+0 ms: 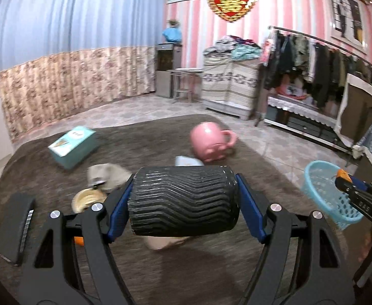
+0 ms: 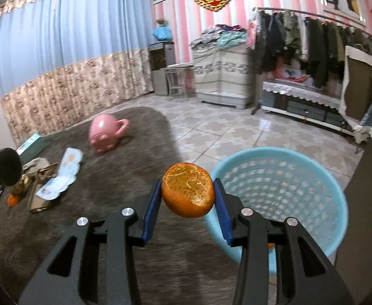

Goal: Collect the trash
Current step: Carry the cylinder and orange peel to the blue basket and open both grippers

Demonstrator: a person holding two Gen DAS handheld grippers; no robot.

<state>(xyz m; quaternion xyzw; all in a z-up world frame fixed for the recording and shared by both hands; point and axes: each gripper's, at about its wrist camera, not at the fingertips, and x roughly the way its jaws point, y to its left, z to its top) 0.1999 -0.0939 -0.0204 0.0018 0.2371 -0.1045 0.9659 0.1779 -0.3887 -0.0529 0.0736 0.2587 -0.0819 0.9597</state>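
The left gripper pinches a black ribbed cup at frame centre. The right gripper clamps an orange peel beside the blue basket at lower right.

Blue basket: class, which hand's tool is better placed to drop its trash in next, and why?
Right. The right tool, gripping the orange peel, sits beside the blue basket; the left tool, holding a black ridged cup, is farther back.
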